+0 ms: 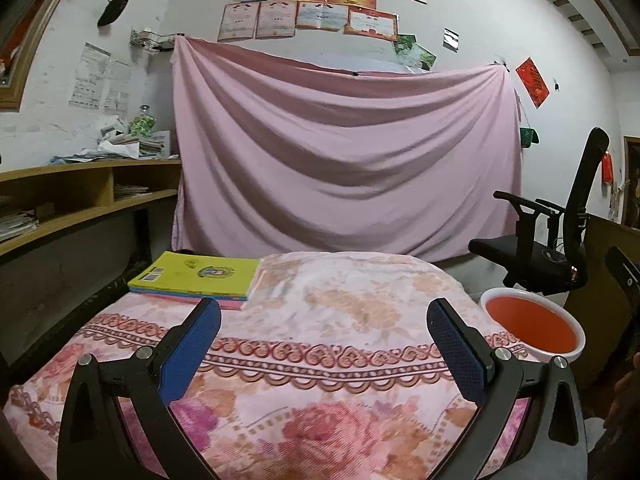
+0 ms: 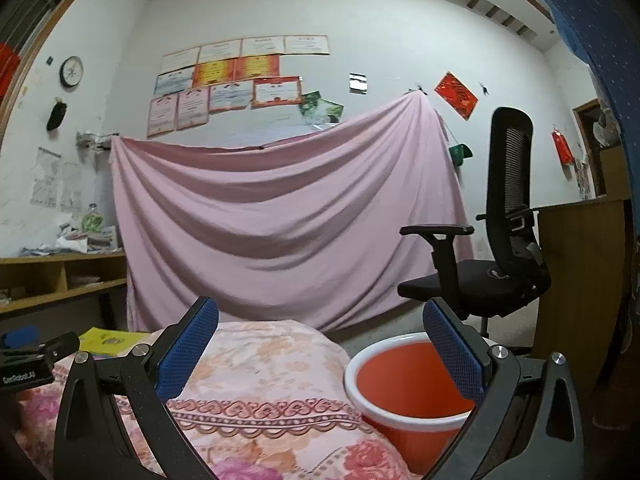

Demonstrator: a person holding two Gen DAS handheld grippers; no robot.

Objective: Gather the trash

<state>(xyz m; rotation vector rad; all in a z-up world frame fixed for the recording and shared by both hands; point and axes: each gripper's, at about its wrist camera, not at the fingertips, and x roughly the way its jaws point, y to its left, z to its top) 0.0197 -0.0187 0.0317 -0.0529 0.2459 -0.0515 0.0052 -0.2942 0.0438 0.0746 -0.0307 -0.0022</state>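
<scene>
An orange bin with a white rim point(image 1: 532, 330) stands past the right end of a table covered with a pink floral cloth point(image 1: 320, 344); it also shows in the right wrist view point(image 2: 408, 384), close under my right gripper. My left gripper point(image 1: 320, 344) is open and empty above the cloth. My right gripper point(image 2: 320, 356) is open and empty, with its right finger over the bin's mouth. No loose trash shows on the cloth in either view. The left gripper's body point(image 2: 36, 356) shows at the left edge of the right wrist view.
A stack of yellow-covered books point(image 1: 196, 280) lies at the table's far left corner. A black office chair point(image 2: 492, 264) stands behind the bin. A pink sheet point(image 1: 340, 152) hangs on the back wall. A wooden shelf unit point(image 1: 80, 196) runs along the left.
</scene>
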